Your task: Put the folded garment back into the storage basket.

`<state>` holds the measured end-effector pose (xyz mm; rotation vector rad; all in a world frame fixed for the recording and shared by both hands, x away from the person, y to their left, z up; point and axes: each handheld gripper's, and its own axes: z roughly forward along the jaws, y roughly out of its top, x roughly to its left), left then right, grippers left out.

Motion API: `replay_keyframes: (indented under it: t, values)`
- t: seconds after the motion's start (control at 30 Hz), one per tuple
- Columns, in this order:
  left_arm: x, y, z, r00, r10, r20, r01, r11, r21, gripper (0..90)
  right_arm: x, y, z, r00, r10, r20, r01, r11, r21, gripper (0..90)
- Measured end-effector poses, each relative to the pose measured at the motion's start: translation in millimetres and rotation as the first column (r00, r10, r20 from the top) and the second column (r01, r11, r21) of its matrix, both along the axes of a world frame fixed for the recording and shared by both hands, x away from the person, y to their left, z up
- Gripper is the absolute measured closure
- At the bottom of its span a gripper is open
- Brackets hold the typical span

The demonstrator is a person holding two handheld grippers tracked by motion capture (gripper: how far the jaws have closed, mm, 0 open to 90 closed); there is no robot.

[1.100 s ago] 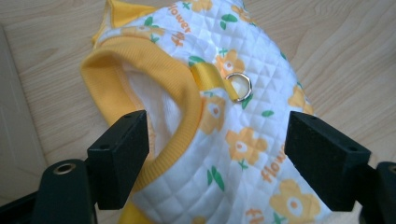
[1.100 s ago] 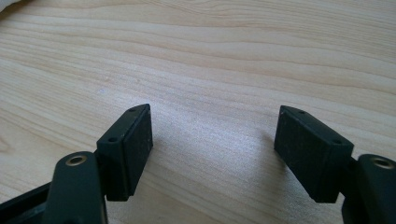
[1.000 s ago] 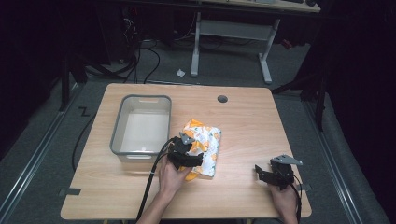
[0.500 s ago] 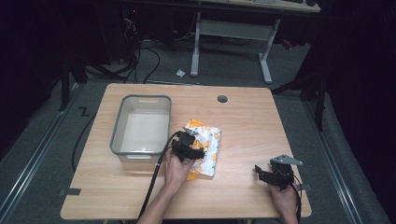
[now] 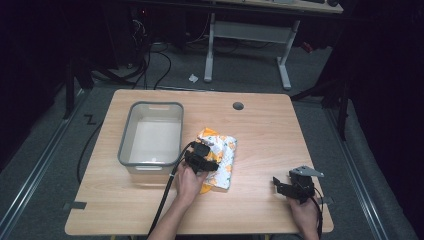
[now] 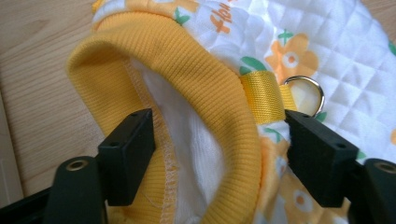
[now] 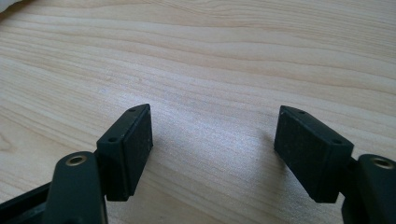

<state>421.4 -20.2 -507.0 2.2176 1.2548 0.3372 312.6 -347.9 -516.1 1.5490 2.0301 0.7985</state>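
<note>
The left tool [image 6: 219, 154], closing, straddles the mitt's [image 6: 322, 56] yellow cuff [image 6: 210, 79]; orange "flo" print.

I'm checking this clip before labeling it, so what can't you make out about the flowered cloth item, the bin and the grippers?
- Cloth item: in the high view the left gripper and hand cover its near part; what it is stays unclear.
- Its print: the lettering is cut off by the top edge of the left gripper view.
- Bin: in the high view the inside looks pale, too small to tell contents.
- Right gripper: fingers too small in the high view.
</note>
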Motion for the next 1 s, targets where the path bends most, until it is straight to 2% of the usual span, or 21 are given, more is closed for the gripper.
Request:
replay_keyframes:
  t: [0.13,0.3,0.4,0.57,0.73,0.87,1.0]
  values:
    - [-3.1,-2.3,1.2,0.9995,-0.028,0.014,0.027,0.9996,0.002,41.8,0.0,0.0,0.0,1.0000,-0.001,-0.001,0.001,1.000,0.001,28.3]
    - [-7.1,-4.3,2.1,0.9971,-0.070,0.028,0.070,0.9975,-0.001,63.2,0.1,0.0,0.0,1.0000,-0.001,-0.001,0.001,1.000,0.001,28.2]
    - [-6.2,-2.5,3.1,0.9968,-0.079,0.015,0.079,0.9967,-0.015,70.3,0.1,0.1,0.0,1.0000,-0.001,-0.001,0.001,1.000,0.001,28.3]
    - [-6.2,-1.9,5.5,0.9955,-0.093,0.018,0.093,0.9953,-0.028,76.5,0.1,0.1,0.0,1.0000,-0.001,-0.001,0.001,1.000,0.001,28.3]
    - [-9.0,0.6,15.0,0.9936,-0.108,0.033,0.110,0.9915,-0.069,79.2,0.0,0.1,0.1,1.0000,-0.002,-0.001,0.002,1.000,0.001,28.2]
    - [-13.4,3.0,25.4,0.9901,-0.122,0.069,0.129,0.9869,-0.098,80.7,-0.1,0.1,0.1,1.0000,0.000,0.000,0.000,1.000,0.000,28.3]
    - [-15.8,4.6,30.0,0.9893,-0.129,0.067,0.137,0.9819,-0.131,81.0,-0.1,0.1,0.1,1.0000,0.001,0.000,-0.001,1.000,0.000,28.3]
